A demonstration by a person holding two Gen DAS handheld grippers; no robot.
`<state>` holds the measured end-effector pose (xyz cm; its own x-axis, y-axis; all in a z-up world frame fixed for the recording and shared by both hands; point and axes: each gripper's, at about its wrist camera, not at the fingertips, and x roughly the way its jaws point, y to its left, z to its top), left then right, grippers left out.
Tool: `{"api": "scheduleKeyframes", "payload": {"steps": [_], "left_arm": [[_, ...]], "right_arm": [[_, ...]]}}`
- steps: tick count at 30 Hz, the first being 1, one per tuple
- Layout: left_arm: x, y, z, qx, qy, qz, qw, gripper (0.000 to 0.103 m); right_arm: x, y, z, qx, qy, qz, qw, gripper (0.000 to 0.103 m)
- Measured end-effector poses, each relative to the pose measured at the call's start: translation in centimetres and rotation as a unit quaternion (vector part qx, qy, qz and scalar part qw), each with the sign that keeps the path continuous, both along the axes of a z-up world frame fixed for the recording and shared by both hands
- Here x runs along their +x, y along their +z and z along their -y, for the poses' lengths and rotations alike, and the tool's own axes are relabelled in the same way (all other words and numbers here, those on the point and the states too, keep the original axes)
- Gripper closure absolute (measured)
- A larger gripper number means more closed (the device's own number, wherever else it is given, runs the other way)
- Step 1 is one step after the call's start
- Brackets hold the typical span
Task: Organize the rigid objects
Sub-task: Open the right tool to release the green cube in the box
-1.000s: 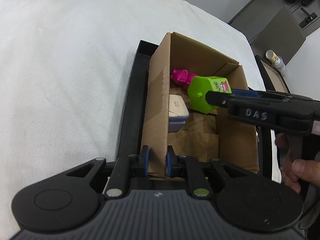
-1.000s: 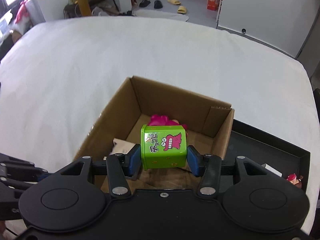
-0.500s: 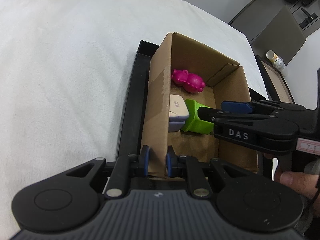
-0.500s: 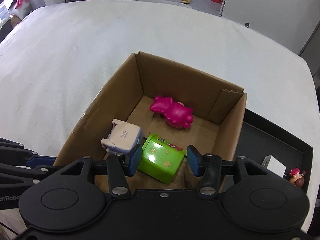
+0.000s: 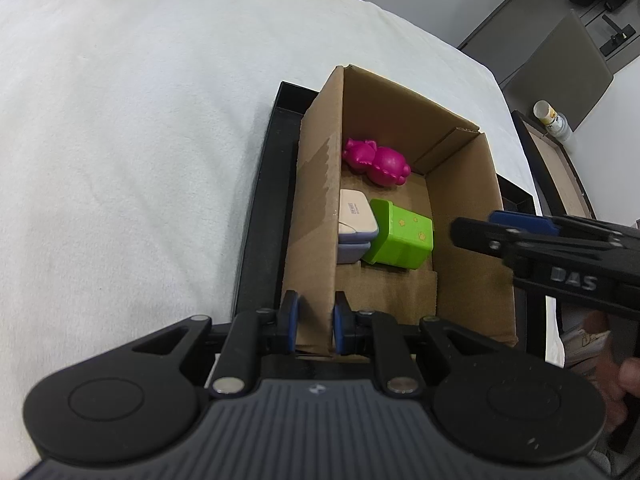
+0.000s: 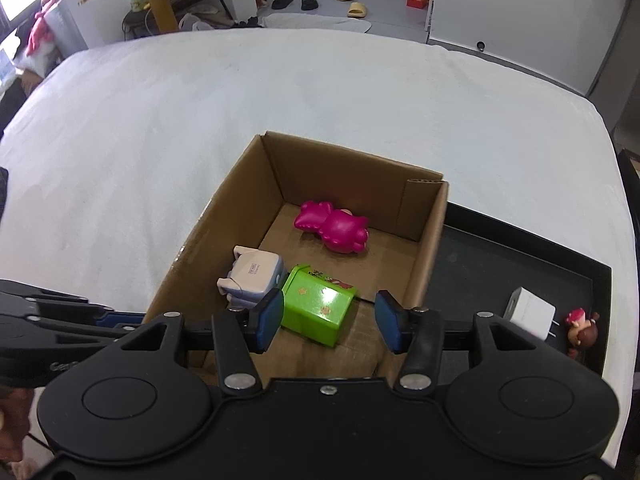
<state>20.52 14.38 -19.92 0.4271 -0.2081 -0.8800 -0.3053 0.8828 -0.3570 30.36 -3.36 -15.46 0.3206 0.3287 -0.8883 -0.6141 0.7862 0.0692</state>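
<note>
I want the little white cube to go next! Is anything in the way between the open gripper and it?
Nothing visible blocks it. The white cube sits uncovered in the black tray, right of the right gripper. Only the small doll stands beside it, on its far side.

Lived-in home room: yellow rubber slippers (image 6: 347,1) and black sandals (image 6: 295,1) on grey floor far ahead of hand-held gripper, cluttered dark wooden shelf unit (image 6: 168,8) ahead-left, white cloth-covered worktop (image 6: 280,92) between.
</note>
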Motion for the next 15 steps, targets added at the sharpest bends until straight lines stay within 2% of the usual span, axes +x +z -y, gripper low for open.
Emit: {"api": "scheduleKeyframes", "payload": {"steps": [5,15], "left_arm": [[0.0,0.0,0.0,0.001,0.001,0.000,1.0000,0.087],[0.1,0.1,0.2,0.006,0.004,-0.002,1.0000,0.087]], "right_arm": [[-0.1,1.2,1.8,0.018,-0.019,-0.005,1.000,0.049],[-0.5,1.6,5.5,0.025,-0.048,-0.008,0.999,0.047]]}}
